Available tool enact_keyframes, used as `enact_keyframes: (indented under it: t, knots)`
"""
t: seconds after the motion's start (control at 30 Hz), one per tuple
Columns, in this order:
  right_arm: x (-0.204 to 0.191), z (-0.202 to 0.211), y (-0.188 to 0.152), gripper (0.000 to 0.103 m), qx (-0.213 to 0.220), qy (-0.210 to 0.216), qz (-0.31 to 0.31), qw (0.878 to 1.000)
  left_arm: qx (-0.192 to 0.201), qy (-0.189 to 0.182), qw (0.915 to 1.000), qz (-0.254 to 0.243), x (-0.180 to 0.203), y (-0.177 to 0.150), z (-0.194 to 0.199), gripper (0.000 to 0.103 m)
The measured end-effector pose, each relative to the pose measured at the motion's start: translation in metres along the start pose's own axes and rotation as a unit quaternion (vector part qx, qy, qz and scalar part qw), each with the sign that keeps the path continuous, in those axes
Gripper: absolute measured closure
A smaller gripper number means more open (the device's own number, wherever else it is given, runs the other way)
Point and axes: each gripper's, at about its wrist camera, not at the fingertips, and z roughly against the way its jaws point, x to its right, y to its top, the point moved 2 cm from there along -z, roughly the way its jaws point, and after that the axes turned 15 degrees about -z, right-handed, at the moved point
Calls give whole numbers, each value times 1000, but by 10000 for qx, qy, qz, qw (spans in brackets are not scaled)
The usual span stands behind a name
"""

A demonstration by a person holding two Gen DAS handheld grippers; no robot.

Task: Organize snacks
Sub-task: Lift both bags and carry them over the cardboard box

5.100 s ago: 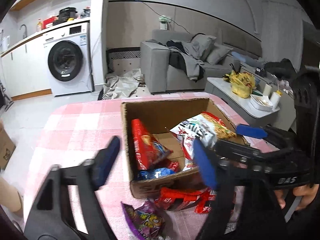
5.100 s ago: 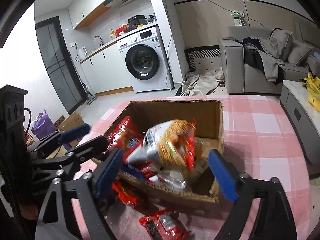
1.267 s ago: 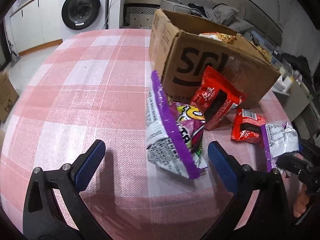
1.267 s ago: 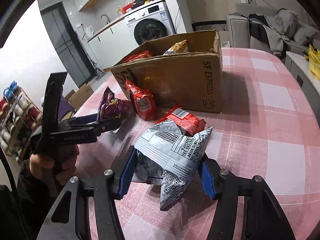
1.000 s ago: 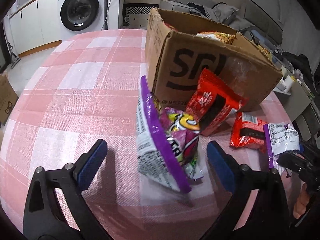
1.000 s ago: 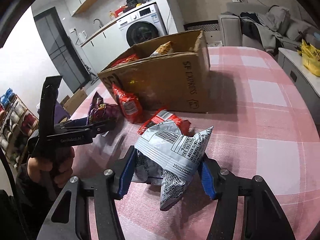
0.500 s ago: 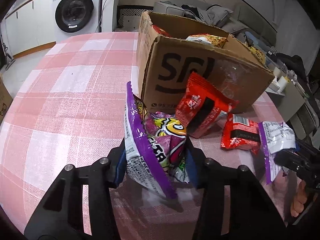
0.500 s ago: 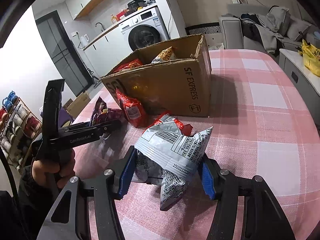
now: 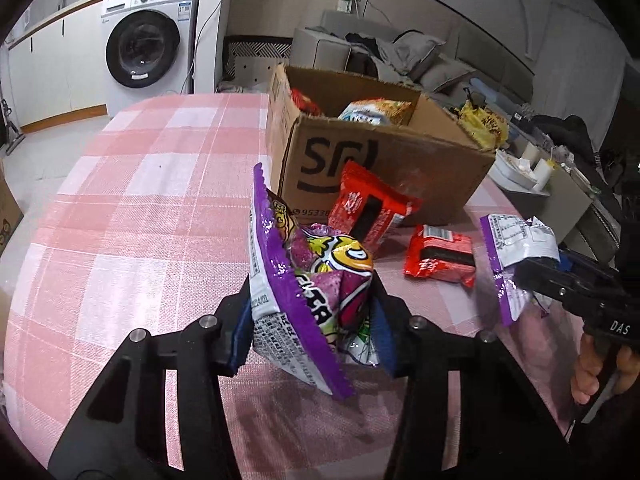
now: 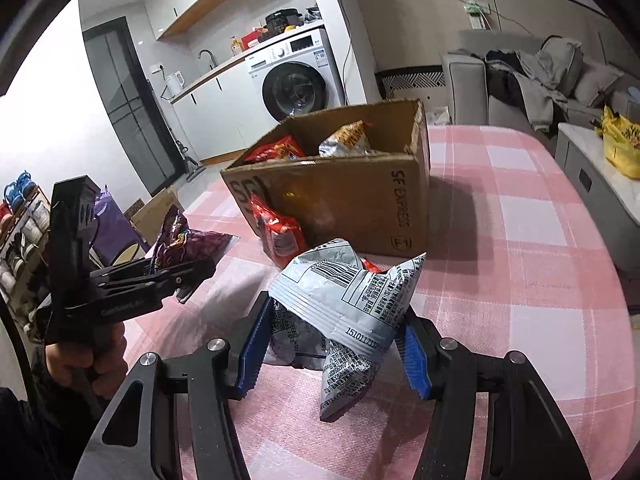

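My left gripper [image 9: 310,330] is shut on a purple snack bag [image 9: 308,276], held a little above the pink checked tablecloth [image 9: 160,200]. My right gripper [image 10: 334,344] is shut on a silver snack bag [image 10: 352,292] with a purple edge, lifted off the cloth. Ahead stands an open cardboard box [image 9: 384,164] with several snack packs inside. A red packet [image 9: 372,208] leans on the box front, and a second red packet [image 9: 440,258] lies flat beside it. In the right wrist view the left gripper [image 10: 188,276] shows with the purple bag [image 10: 180,240], and the box [image 10: 348,196] stands beyond.
The round table's edge curves off at the left and right. A washing machine [image 9: 144,48] and a grey sofa [image 9: 400,56] stand beyond the table. A low side table [image 10: 600,176] with a yellow bag [image 10: 620,148] is to the right.
The left gripper's jaws closed on the purple bag and lifted it off the cloth toward the box. The right gripper kept its hold on the silver bag and barely moved.
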Motion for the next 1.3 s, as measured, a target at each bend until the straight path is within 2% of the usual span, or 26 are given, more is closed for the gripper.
enact_keyframes:
  t: [0.33, 0.8, 1.3]
  knots:
    - [-16, 13, 4, 44, 239, -16, 147, 9996, 303, -109, 9994, -111, 10, 0, 41, 57]
    - [-25, 29, 23, 44, 524, 98, 176, 9984, 659, 39, 9974, -304, 16, 13, 84, 57]
    - [-28, 41, 65, 44, 828, 94, 92, 9965, 1007, 120, 9944, -306, 4, 60, 109, 57]
